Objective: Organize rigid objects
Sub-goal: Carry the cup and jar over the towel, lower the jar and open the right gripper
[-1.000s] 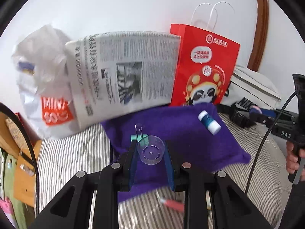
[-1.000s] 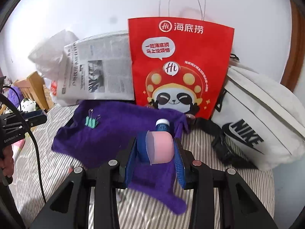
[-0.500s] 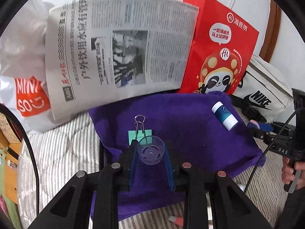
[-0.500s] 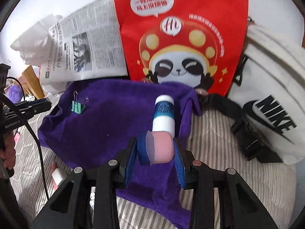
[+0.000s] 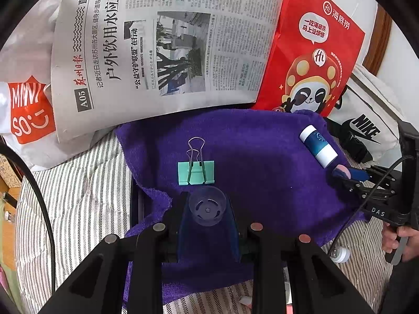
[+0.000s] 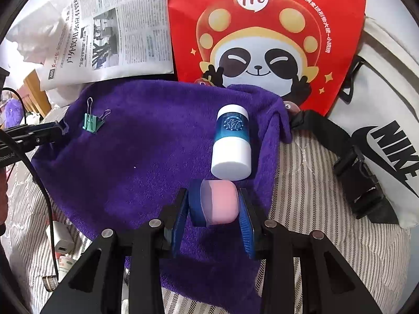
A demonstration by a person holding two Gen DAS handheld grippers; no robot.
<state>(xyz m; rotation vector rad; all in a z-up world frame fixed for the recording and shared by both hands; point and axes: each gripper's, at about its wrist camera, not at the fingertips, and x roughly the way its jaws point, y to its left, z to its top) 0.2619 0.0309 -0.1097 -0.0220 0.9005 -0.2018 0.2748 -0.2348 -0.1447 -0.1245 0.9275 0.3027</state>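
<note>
So the left gripper (image 5: 207, 210) has its fingers clamped on a small clear plastic cap (image 5: 207, 209), holding it low over the near left part of the purple towel (image 5: 262, 162), just short of the green binder clip (image 5: 196, 172) lying flat there. The right gripper (image 6: 215, 205) is clenched on a pink-and-blue eraser-looking block (image 6: 218, 201), hovering right next to the bottom end of the blue-and-white bottle (image 6: 231, 142), which lies on its side near the towel's right edge. Can't tell whether block and bottle actually touch.

The towel is spread on a bed with a striped sheet (image 6: 309, 188), and its middle is bare between clip and bottle. Along the far edge stand a newspaper (image 5: 162, 44) and a red paper bag (image 6: 264, 34) with a panda on it; I can't see into the bag. A white Nike bag (image 6: 387, 110) crowds the right side, its black strap touching the towel's corner. A white Miniso plastic bag (image 5: 26, 110) sits at the far left. A white charger (image 6: 59, 238) lies on the sheet off the towel's near left edge.
</note>
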